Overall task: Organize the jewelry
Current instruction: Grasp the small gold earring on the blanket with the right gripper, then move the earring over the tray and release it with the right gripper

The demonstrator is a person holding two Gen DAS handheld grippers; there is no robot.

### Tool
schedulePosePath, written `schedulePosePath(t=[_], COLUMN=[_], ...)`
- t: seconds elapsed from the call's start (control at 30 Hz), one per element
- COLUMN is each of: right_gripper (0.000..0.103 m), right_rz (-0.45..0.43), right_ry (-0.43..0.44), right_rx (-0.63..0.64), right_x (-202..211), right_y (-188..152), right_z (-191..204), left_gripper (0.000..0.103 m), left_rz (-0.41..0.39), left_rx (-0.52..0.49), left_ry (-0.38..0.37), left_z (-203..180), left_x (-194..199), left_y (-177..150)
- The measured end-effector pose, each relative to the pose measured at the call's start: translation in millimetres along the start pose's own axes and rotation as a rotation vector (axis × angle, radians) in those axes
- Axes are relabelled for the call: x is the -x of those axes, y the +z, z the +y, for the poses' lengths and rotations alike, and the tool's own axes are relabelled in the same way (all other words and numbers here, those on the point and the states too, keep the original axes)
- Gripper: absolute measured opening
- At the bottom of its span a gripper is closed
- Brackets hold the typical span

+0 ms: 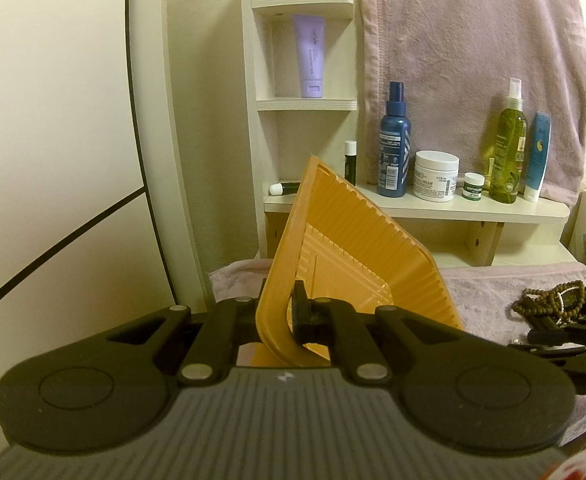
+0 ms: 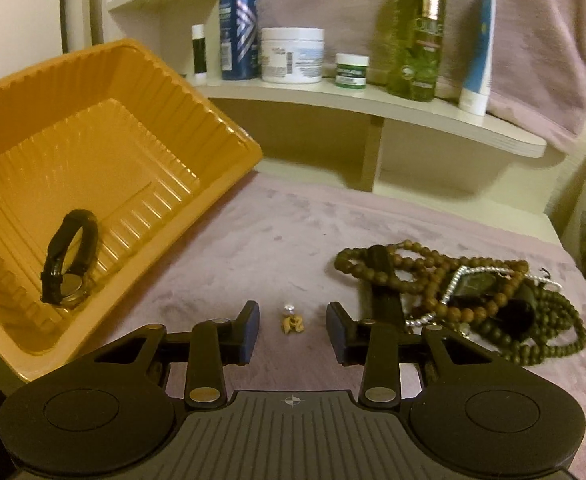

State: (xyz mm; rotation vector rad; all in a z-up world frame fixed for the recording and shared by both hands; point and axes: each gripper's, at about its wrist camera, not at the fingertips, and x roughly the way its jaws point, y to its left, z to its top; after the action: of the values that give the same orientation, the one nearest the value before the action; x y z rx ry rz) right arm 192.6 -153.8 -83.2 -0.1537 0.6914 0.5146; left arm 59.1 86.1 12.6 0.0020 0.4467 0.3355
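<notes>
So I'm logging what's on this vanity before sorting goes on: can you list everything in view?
orange tray: one, orange, tilted up at left, clamped at its rim
wristwatch: one, black strap, inside the tray
small earring: one, gold with a pearl-like bead, on the cloth between the right fingers
bead necklaces: tangled pile, brown and dark green with silver, right on the cloth
purple cloth: one, covers the tabletop
blue spray bottle: one, shelf
white jar: one, shelf
small green jar: one, shelf
green oil bottle: one, shelf
lavender tube: one, upper shelf
left gripper: black, shut on the tray
right gripper: black, open around the earring
</notes>
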Motion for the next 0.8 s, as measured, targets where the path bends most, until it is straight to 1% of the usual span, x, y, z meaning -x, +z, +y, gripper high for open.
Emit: schedulePosePath(t=[0.03,0.1,0.17,0.3,0.4,0.5,0.6,0.7,0.8], right_gripper=[0.034,0.026,0.010,0.010,0.010,0.010,0.010,0.010,0.010], right_rz=[0.002,0.001,0.005,0.000,-0.027,-0.062,-0.093,-0.103,-0.091], right_ry=[-0.001,-0.004,-0.004,-0.005,0.010,0.057,0.133,0.202,0.241], right_rx=[0.003,0.008,0.006,-0.009,-0.032,-0.059,-0.085,-0.072,-0.052], right_x=[-1.3,-2.3,-2.2,2.2,12.2,25.3,34.8,35.4,29.1], right_y=[0.7,1.3,1.6,4.5,11.7,25.0,40.7,53.2,60.1], right_z=[0.7,1.9,2.9,3.9,4.9,9.5,19.6,37.9,56.5], left_gripper=[0.007,0.007,0.007,0.007,0.007,0.007,0.007,0.007,0.007], left_rz=[0.000,0.001,0.001,0.000,0.000,0.001,0.001,0.000,0.001], left_rx=[0.002,0.003,0.003,0.002,0.003,0.004,0.004,0.005,0.005], left_ry=[0.000,-0.001,-0.001,-0.002,-0.001,-0.002,-0.002,-0.002,-0.002], left_z=[0.3,0.5,0.5,0.9,0.6,1.3,0.5,0.2,0.5], left_x=[0.0,-0.8,-0.7,-0.8,-0.7,-0.8,-0.6,0.1,0.6], left_y=[-0.3,-0.9,-0.8,-1.0,-0.9,-1.1,-0.9,-1.0,-0.9])
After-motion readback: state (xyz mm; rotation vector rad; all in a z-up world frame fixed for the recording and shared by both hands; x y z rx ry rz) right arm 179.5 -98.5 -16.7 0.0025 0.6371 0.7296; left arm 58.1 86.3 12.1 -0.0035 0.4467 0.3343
